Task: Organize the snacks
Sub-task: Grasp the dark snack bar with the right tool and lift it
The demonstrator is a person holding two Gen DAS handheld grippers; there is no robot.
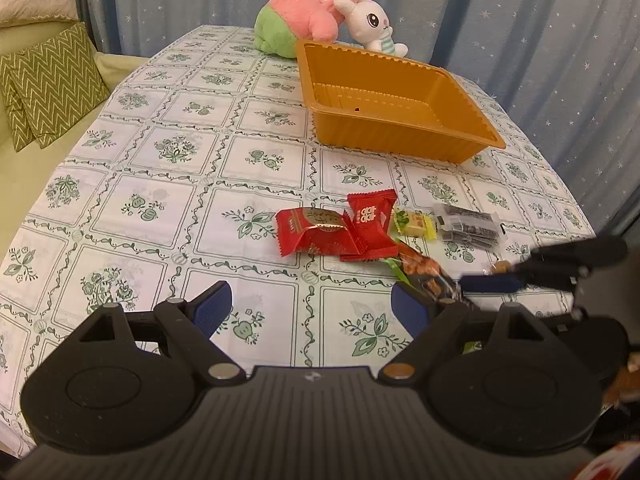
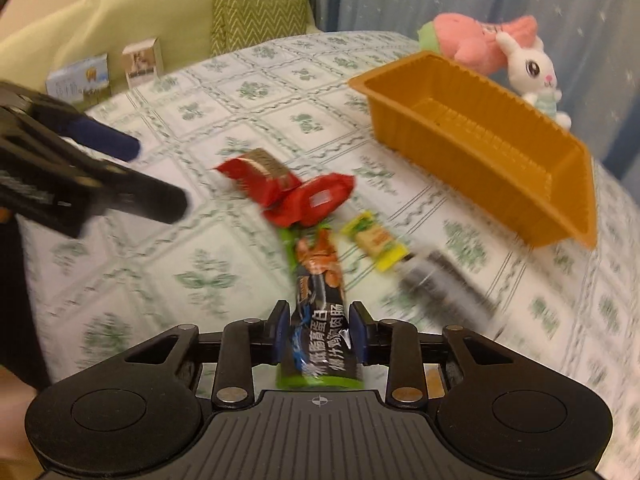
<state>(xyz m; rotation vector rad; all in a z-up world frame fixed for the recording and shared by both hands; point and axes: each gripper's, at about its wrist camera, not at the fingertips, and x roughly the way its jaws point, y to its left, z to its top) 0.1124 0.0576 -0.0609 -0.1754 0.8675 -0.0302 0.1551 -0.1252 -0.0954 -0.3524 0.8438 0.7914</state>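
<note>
An orange plastic tray (image 1: 404, 136) (image 2: 472, 160) stands on the table, with nothing in it that I can see. In front of it lie two red snack packets (image 1: 316, 232) (image 2: 308, 200), a small yellow packet (image 1: 414, 222) (image 2: 378, 242) and a dark packet (image 1: 468, 224) (image 2: 444, 280). My right gripper (image 2: 319, 334) is shut on a long black, orange and green sausage packet (image 2: 318, 280) (image 1: 424, 270), just above the cloth. My left gripper (image 1: 312, 308) is open and empty, beside the packets.
A pink and green plush (image 1: 304, 20) and a white rabbit plush (image 1: 370, 24) sit behind the tray. Two small boxes (image 2: 142, 60) stand at the table's far left edge. A sofa with green zigzag cushions (image 1: 52, 80) is beyond the table.
</note>
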